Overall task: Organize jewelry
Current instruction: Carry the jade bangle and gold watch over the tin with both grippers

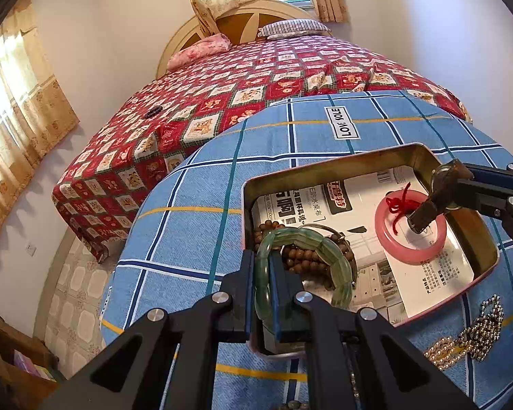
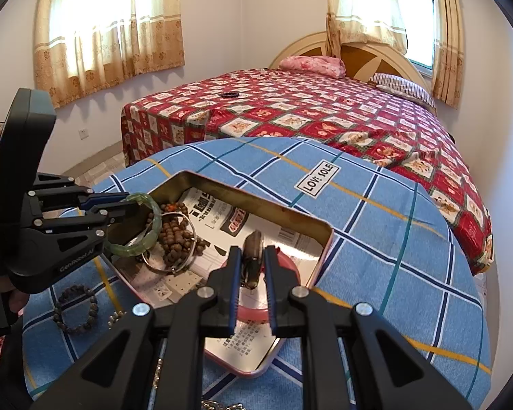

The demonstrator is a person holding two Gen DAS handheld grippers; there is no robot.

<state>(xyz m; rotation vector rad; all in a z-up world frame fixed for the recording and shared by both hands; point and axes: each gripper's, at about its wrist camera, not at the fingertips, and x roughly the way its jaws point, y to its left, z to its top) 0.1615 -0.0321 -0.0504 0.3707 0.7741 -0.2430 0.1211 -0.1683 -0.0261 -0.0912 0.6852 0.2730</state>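
Left wrist view: left gripper [image 1: 265,273] nearly closed, pinching the rim of a green bangle [image 1: 304,266] on edge over the near-left corner of the tin [image 1: 325,167], above a heap of brown beads [image 1: 311,256]; bangle standing roughly upright, ring plane running away from the camera, no long axis to speak of; likely stiff, smooth, brittle stone or glass, so best held across the rim as now and set down low rather than dropped. Seen also here, right gripper [image 1: 437,201] clamping a dark brown bracelet [image 1: 427,212] above a pink ring [image 1: 410,235] with red cord [image 1: 398,205] lying flat on the paper lining; loose chains [image 1: 472,338] on the blue checked cloth [image 1: 195,239] outside the tin. Right wrist view: right gripper [image 2: 251,266] with jaws close together on the dark bracelet [image 2: 253,253], hanging roughly upright between the pads, probably light and slippery; pink ring [image 2: 284,263] directly beneath; tin [image 2: 256,201] open; left gripper [image 2: 119,205] holding the green bangle [image 2: 147,225] over the beads [image 2: 178,235] and a thin metal hoop [image 2: 188,256]; 1 dark bead bracelet [image 2: 77,309] still flat on the cloth [image 2: 376,239].
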